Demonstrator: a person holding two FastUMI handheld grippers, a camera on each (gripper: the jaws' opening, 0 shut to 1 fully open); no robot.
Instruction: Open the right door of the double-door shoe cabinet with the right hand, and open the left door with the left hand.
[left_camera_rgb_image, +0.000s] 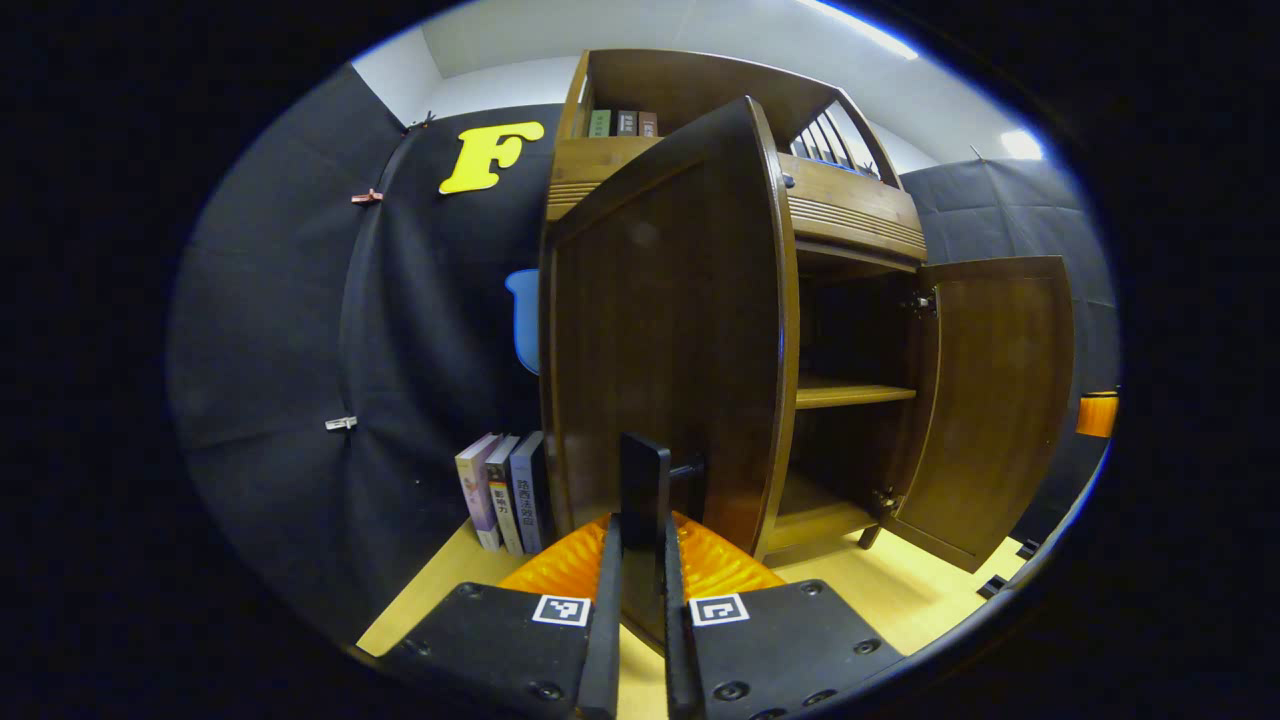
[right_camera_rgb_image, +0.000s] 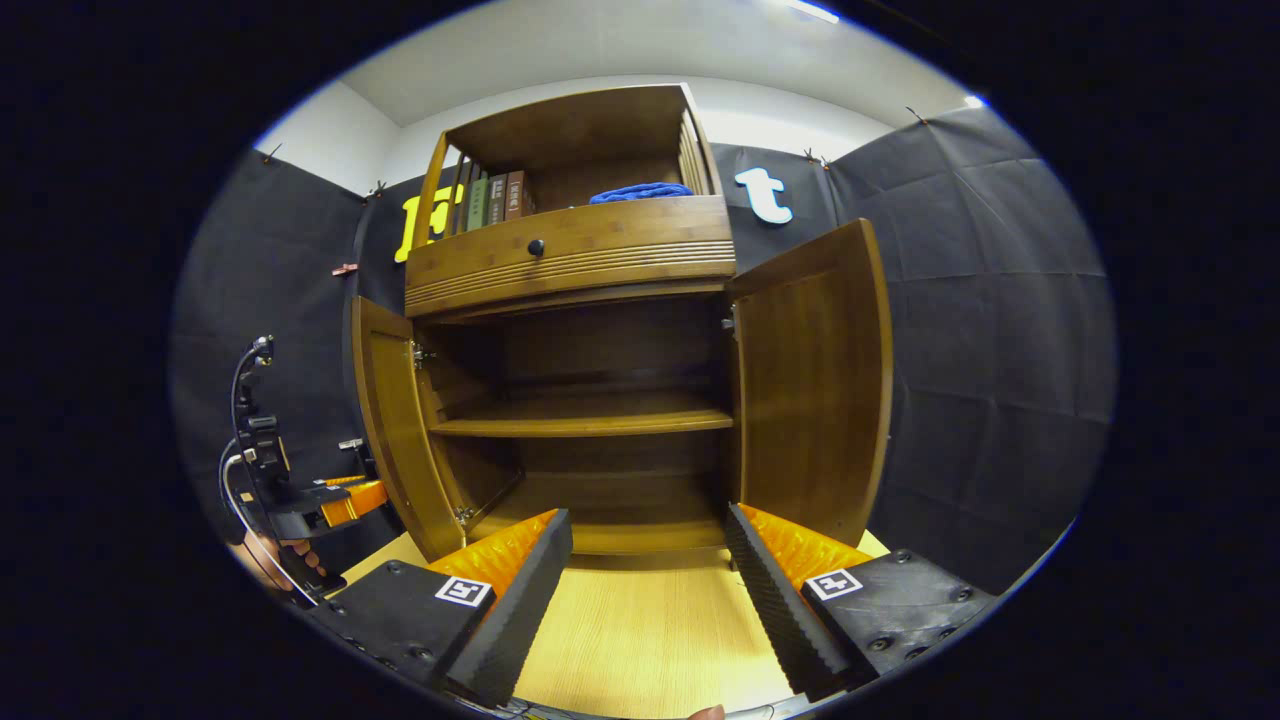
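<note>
Left gripper (left_camera_rgb_image: 641, 560): fingers closed together on the left door's (left_camera_rgb_image: 665, 330) black handle (left_camera_rgb_image: 645, 480), a flat bar gripped between the pads at the door's free edge; the grip is low and at the edge farthest from the hinge, which I judge gives the most leverage for swinging the panel. That door stands directly ahead of the claw, swung well out from the cabinet (left_camera_rgb_image: 850, 225), its face toward the camera, its handle held in the claw. Right gripper (right_camera_rgb_image: 648, 560): fingers spread wide apart, holding nothing, hovering above the pale floor (right_camera_rgb_image: 650, 630) in front of the cabinet opening; it is clear of the right door (right_camera_rgb_image: 815, 380), which lies ahead and to its right, not touching. I judge the right door needs no further hold, since it already stands wide open. In the right gripper view the left door (right_camera_rgb_image: 395, 420) is also open on its hinges, with the other gripper (right_camera_rgb_image: 340, 500) and a hand beside it (the contact itself is too small to confirm there). Beyond both doors the interior is exposed: a shelf (right_camera_rgb_image: 585, 420) and a bottom board, both bare. Further back, books (left_camera_rgb_image: 505, 490) stand on the floor left of the cabinet. Both doors appear open; the task looks nearly complete.
</note>
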